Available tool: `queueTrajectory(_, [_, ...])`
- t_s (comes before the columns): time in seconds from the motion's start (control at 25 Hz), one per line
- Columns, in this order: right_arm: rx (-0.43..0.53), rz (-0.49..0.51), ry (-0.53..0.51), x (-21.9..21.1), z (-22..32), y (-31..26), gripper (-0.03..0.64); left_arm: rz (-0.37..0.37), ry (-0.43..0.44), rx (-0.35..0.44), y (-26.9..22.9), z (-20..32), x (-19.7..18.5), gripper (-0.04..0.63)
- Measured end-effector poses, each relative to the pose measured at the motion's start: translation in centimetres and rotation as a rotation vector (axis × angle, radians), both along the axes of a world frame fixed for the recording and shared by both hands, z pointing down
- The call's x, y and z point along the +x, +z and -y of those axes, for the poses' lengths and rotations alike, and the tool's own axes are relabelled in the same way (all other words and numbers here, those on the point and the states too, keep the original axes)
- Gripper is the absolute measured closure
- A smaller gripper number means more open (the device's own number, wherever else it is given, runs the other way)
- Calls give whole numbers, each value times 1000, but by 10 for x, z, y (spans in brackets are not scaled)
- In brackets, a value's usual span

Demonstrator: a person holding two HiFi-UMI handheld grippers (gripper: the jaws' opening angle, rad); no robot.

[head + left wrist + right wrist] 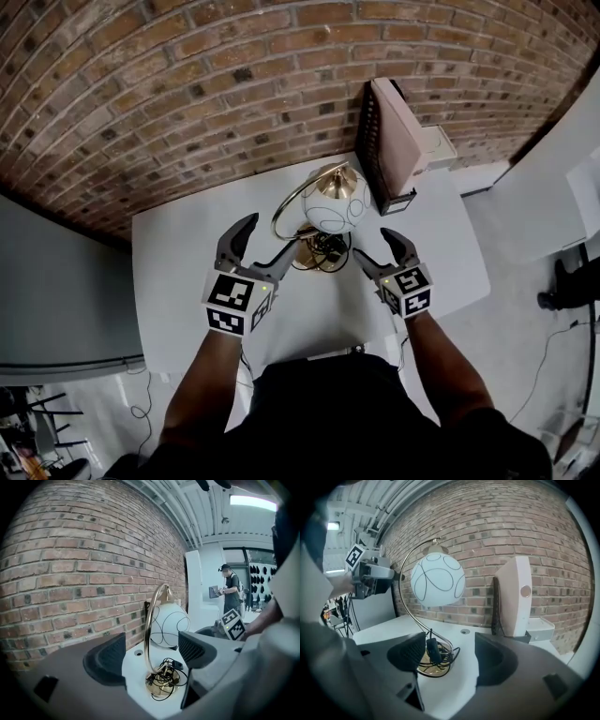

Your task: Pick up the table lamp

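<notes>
The table lamp stands on the white table [178, 281]: a white globe shade [336, 201] with thin black lines hangs from a gold arc [286, 202] over a round gold base [321, 253] piled with coiled black cord. My left gripper [271, 238] is open just left of the base. In the left gripper view the arc [149, 634] and base [161, 685] lie beyond the left gripper [152, 656], apart from its jaws. My right gripper [376, 249] is open just right of the base. In the right gripper view the right gripper [450, 656] holds nothing, and the base [433, 663] sits slightly left of it.
A flat pinkish-white appliance [394, 136] with a black grille stands upright at the back right of the table, close behind the globe. A small white box [439, 146] sits beside it. A brick wall [187, 84] runs along the table's far edge. A person [230, 592] stands far off.
</notes>
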State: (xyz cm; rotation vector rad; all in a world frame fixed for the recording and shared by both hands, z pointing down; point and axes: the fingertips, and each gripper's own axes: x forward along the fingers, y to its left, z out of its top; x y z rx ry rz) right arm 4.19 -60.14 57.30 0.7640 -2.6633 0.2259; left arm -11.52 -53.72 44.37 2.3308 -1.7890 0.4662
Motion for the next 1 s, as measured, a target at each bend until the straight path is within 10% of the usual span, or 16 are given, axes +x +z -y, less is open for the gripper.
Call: queueTrajectory(1.0, [-30,-143,-134,-54,36,78,373,-4,-19,5,-3,20,-2,549])
